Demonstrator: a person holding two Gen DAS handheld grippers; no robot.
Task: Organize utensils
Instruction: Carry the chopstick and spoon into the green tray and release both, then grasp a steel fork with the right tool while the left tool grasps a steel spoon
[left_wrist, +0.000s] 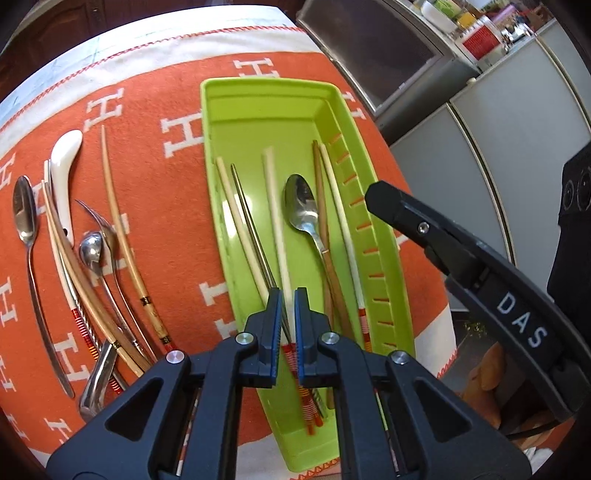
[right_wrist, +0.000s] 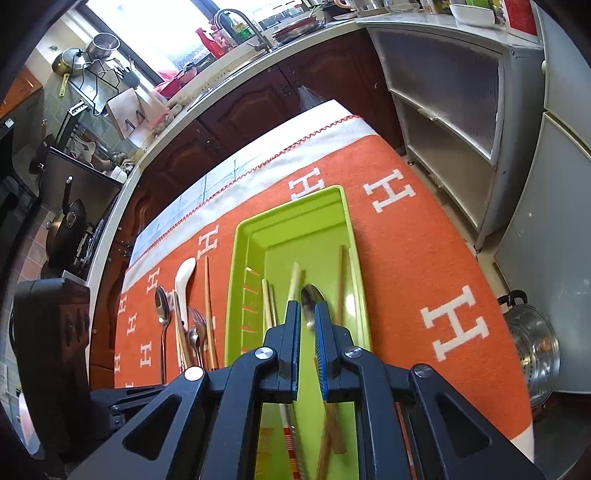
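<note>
left wrist view: the left gripper (left_wrist: 287, 295) hung over the near part of the green tray (left_wrist: 258, 110), its jaws parted by a slim gap with nothing pinched; a steel chopstick (left_wrist: 251, 221) and a white chopstick (left_wrist: 275, 206) ran beneath that gap. inside the tray also lay a cream chopstick (left_wrist: 236, 218), a spoon (left_wrist: 301, 206) with a wooden handle, and another pair by the slotted right wall. the right gripper (left_wrist: 384, 203) reached in from the right, just over that wall. left of the tray, on the orange cloth (left_wrist: 177, 206), lay a steel spoon (left_wrist: 24, 214), a white spoon (left_wrist: 64, 166), a fork (left_wrist: 99, 225) and loose chopsticks. right wrist view: the right gripper (right_wrist: 306, 314) hovered above the tray (right_wrist: 291, 210), jaws slightly apart and holding nothing, the spoon (right_wrist: 312, 297) below its tips.
</note>
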